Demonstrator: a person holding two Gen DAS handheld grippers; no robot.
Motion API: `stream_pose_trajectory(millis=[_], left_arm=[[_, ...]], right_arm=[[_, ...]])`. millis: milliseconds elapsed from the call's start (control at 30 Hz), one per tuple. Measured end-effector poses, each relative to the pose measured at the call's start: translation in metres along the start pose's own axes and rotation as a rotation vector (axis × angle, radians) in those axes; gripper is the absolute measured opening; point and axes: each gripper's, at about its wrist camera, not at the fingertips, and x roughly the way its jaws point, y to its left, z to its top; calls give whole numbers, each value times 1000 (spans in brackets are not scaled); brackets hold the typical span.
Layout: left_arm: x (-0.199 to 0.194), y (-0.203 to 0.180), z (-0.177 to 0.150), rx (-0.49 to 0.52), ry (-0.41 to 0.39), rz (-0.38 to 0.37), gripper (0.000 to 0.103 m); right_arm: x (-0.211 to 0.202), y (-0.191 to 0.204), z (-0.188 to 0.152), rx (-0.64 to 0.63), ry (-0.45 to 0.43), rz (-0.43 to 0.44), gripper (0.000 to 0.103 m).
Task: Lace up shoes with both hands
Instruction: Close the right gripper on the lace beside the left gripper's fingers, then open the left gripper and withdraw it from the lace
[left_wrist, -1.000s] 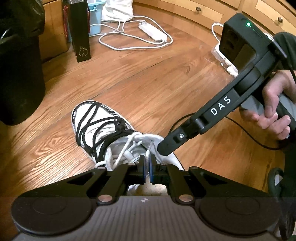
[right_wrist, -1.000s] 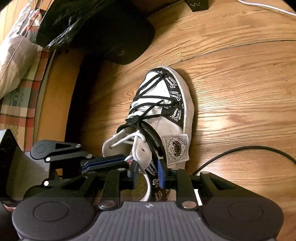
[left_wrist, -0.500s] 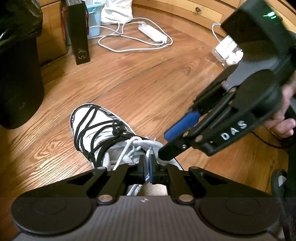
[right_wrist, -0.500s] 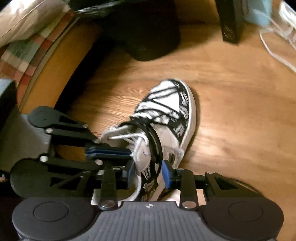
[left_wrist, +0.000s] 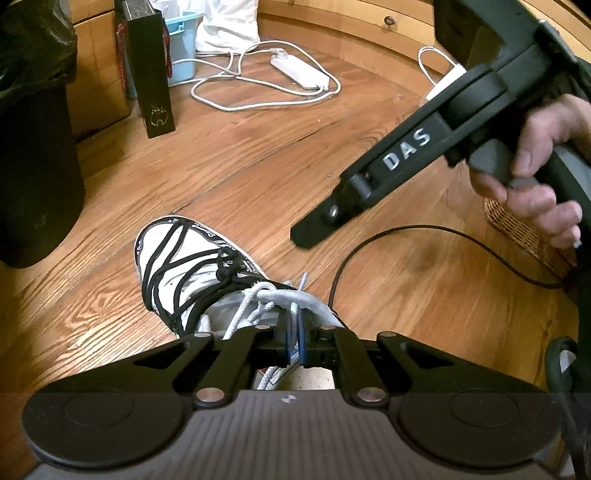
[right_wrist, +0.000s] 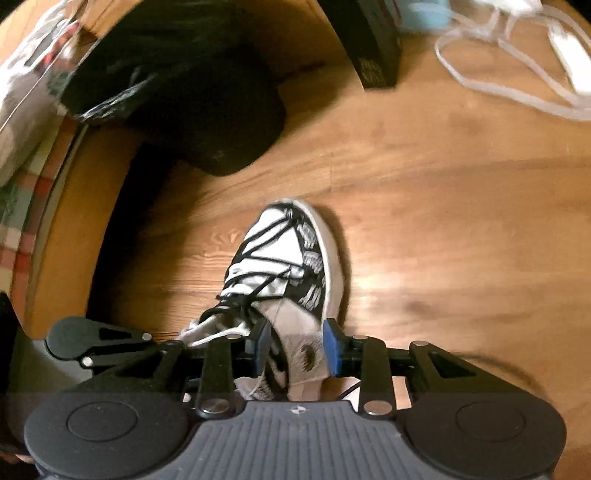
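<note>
A: Nearest, the left gripper (left_wrist: 294, 338)?

B: Its jaws are pinched on the white lace (left_wrist: 291, 317) at the shoe's collar; the lace tip stands up just past the pads.

A: And the right gripper (right_wrist: 294, 349)?

B: Its jaws stand apart, having just been opening, and nothing is pressed between the pads. In the left view it hangs above the floor (left_wrist: 258, 162), right of the shoe, in a hand (left_wrist: 535, 173).

A: The shoe (left_wrist: 192, 273)?

B: On the floor, toe pointing away, black lace (left_wrist: 166, 266) crossed over the white upper.

A: Farther off?

B: A black bin (left_wrist: 33, 147) at left, a black bag (left_wrist: 147, 70), white cables (left_wrist: 258, 92) and a wicker basket (left_wrist: 524, 232) at right.
</note>
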Motion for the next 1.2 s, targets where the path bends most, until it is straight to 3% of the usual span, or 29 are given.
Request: stream_pose_trajectory(millis=[133,367,1033,1200], left_arm=[[1,-1,0,2,-1,5,5],[1,0,0,-14,-5,3,5],[2,1,-1,-36,-11,5,5],[3,0,-1,-38,-9,8,5]], right_arm=[[8,-7,-3,123,15,95,35],[13,-14,-7,278,29,171,34],[22,-39,-24,501,48,211,19],[20,-35,-24,495,41,218,6]])
